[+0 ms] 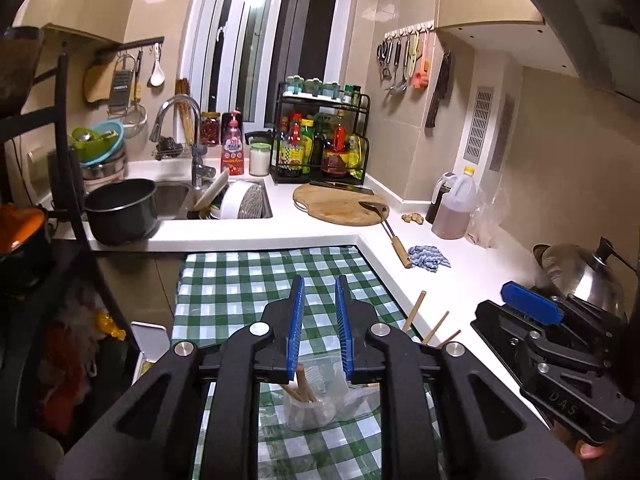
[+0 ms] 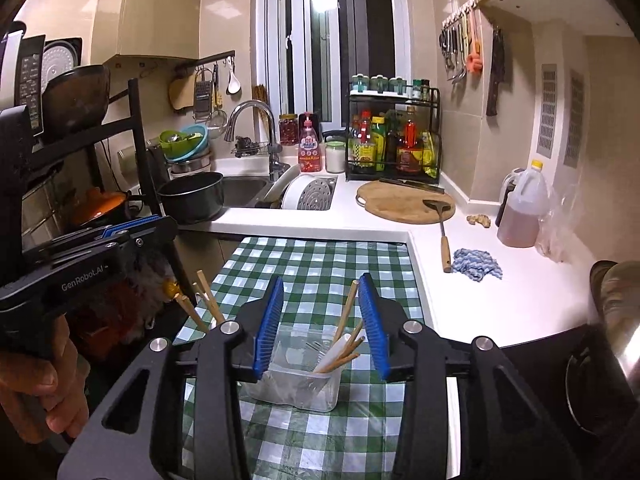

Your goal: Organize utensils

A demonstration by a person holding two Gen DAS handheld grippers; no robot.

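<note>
left gripper (image 2: 138,226) marked "GenRobot.AI", right gripper (image 1: 528,304) – "DAS"

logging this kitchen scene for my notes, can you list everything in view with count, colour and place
clear container: one, transparent plastic, on the checked cloth, between the right tool's fingers in its view
chopsticks: several, light wood, standing in the container; exact count unclear
checked cloth: one, green and white, covering the near surface
cutting board: one, wooden, round, on the white counter
spatula: one, dark head on the board, wooden handle on the counter
rag: one, blue and white, right of the spatula handle
oil jug: one, yellow cap, by the right wall
pot: one, black, beside the sink
left tool: blue pads, open, above the container
right tool: blue pads, open
</note>
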